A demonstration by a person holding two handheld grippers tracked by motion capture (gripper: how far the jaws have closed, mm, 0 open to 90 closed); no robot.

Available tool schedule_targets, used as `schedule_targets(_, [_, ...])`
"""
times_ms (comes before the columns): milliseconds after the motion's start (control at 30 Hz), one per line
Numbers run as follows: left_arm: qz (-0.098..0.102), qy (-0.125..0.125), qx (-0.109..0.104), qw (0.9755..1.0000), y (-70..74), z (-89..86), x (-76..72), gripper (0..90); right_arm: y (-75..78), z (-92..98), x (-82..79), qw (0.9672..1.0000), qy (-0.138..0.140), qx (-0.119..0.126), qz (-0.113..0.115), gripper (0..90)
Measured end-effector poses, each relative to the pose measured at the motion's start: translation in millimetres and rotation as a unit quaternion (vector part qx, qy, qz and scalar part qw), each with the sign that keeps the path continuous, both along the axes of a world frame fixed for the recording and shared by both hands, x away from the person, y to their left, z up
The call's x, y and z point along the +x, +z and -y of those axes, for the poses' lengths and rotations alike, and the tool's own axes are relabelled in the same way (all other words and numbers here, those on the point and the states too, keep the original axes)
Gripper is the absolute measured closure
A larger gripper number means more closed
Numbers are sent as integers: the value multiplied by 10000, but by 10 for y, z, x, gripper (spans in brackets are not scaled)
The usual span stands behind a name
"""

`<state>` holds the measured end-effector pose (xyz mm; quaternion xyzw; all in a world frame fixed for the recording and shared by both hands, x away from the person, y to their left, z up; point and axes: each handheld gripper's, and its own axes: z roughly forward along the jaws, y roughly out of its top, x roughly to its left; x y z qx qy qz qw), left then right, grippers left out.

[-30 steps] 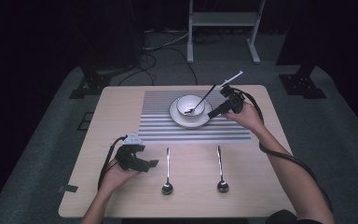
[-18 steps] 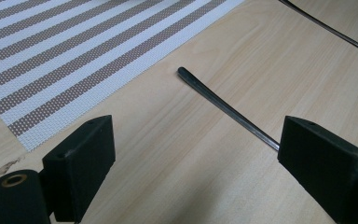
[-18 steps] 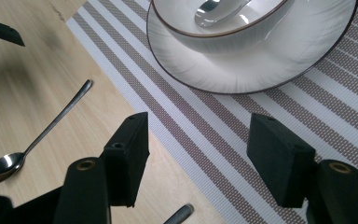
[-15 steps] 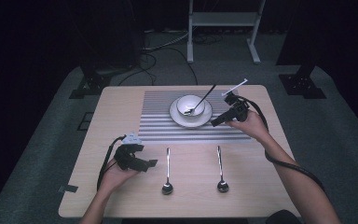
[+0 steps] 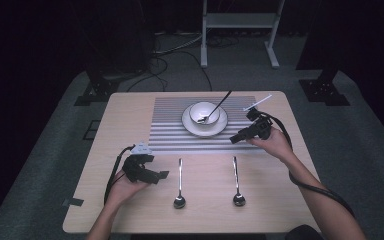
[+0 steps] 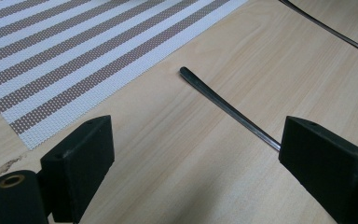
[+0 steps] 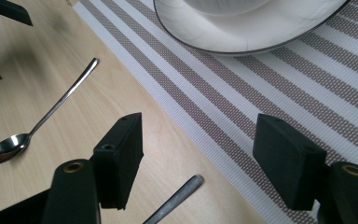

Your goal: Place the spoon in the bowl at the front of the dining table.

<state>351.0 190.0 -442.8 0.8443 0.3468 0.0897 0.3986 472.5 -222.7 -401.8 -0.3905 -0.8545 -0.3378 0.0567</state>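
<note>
A white bowl [image 5: 203, 112] stands on a white plate [image 5: 204, 131] on the striped placemat [image 5: 170, 134], with a spoon [image 5: 219, 105] leaning in it. Two more spoons lie on the bare wood, the left spoon [image 5: 179, 181] and the right spoon [image 5: 236, 179]. My right gripper [image 5: 238, 136] hovers at the mat's near edge, right of the plate. Its jaws [image 7: 200, 154] have just been opening and grip nothing; the right spoon's handle tip [image 7: 181, 194] lies on the table below them. My left gripper [image 5: 157, 168] rests open beside the left spoon, whose handle [image 6: 228, 107] runs ahead of its jaws [image 6: 196, 154].
The right gripper view has the plate rim [image 7: 242, 44] just ahead and the left spoon [image 7: 42, 122] off to the side. A cable trails from each gripper along the forearm. A metal stand [image 5: 237, 30] and dark equipment sit on the floor beyond the table.
My right hand has drawn back from the bowl toward the near right and sunk to the mat's edge. The spoon stays in the bowl. The left hand has not moved.
</note>
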Motion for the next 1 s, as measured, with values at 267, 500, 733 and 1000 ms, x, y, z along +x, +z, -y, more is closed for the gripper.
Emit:
schedule_targets(267, [-12,37,15,10000,2,-12,6,85,-54,114,-147,9994,-103,341,56,293])
schedule_targets(500, [-4,82,9,10000,6,-22,5,85,-150,206,-277,9989,-190,437,18,277])
schedule_targets(733, [-2,147,-1,9999,-2,-30,6,85,-261,242,-424,9990,-197,407,11,271])
schedule_targets(1000, [39,176,45,9998,1,-50,7,85,-343,268,-660,9988,-193,428,153,259])
